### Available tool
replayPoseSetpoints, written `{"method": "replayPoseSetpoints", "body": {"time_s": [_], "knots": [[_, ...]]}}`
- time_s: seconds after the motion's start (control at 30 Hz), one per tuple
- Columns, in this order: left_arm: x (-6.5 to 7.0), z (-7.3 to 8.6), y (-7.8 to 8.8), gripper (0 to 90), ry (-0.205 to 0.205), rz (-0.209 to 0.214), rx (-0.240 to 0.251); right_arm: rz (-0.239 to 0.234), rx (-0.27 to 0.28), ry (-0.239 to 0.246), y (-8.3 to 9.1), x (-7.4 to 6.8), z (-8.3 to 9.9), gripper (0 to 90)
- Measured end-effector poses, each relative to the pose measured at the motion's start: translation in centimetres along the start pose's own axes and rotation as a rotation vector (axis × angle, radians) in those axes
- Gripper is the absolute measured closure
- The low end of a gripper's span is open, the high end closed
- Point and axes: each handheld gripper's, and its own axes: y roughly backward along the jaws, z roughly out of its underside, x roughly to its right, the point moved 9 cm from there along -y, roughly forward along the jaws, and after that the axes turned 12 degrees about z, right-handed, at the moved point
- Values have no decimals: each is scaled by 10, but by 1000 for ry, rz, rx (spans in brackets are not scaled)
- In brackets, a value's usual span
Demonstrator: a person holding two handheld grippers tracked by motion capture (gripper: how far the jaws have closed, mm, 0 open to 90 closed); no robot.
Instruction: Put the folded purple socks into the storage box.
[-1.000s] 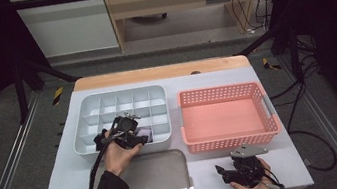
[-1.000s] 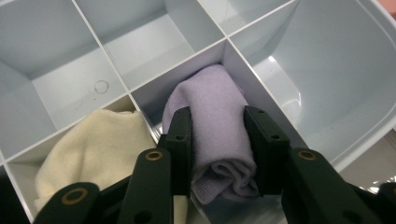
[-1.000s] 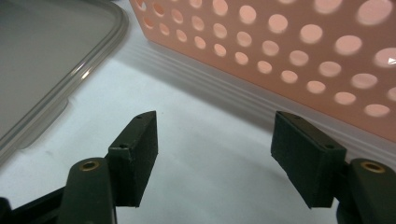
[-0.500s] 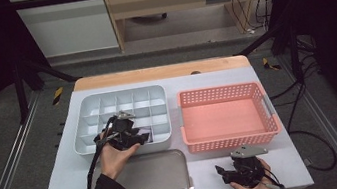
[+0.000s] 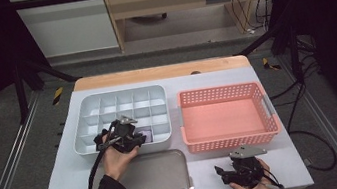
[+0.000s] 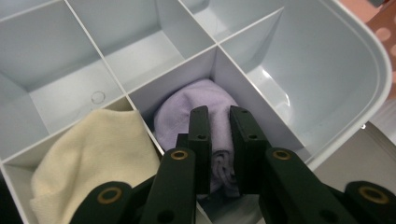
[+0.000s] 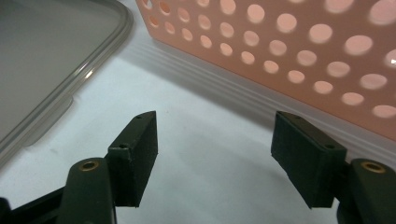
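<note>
Left gripper (image 6: 219, 135) is pinching the purple cloth (image 6: 196, 107); its jaws have just been closing, and a fold of cloth is sitting between the pads. The cloth is directly under the jaws, bunched in a near-row cell of the grey divider tray (image 5: 115, 98). A cream cloth (image 6: 93, 154) is lying in the cell just left of the jaws.

Step, as I read it: grasping the cloth for pulling out. Next move probably calls for a straight lift clear of the cell walls, likely toward the pink basket (image 5: 257, 92).

Right gripper (image 7: 215, 149) is idling, jaws spread wide, nothing between them, basket wall just ahead, lid (image 7: 51, 60) off to its left.

Count: two cloths, one tray, one basket, one lid.
</note>
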Motion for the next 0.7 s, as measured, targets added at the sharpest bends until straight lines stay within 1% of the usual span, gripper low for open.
{"method": "replayPoseSetpoints", "body": {"time_s": [0.13,0.2,0.23,0.27,0.33,0.37,0.4,0.43,0.5,0.6,0.7], "knots": [[0,0,0,773,5,5,7,-5,-2,-2,0,-1,0,323],[0,0,0,731,7,8,10,-9,-2,-1,0,-2,0,322],[0,0,1,709,6,3,10,-12,-2,-3,0,-2,0,322],[-2,0,3,683,13,-2,11,-16,-1,-7,0,-3,-1,322],[-2,-2,7,618,42,40,37,-20,6,-4,1,-3,-2,322],[-3,-3,11,589,43,36,52,-21,10,-3,1,-4,-2,320],[-4,-4,15,562,26,17,68,-24,14,-5,1,-4,-3,319],[-5,-6,20,530,16,12,86,-27,17,-8,1,-5,-4,318],[-4,-8,30,504,13,25,126,-35,23,-13,1,-6,-5,318],[-3,-11,46,480,8,40,201,-42,41,-23,4,-8,-9,318],[-1,-12,62,464,1,46,264,-56,62,-35,7,-9,-14,318]]}}
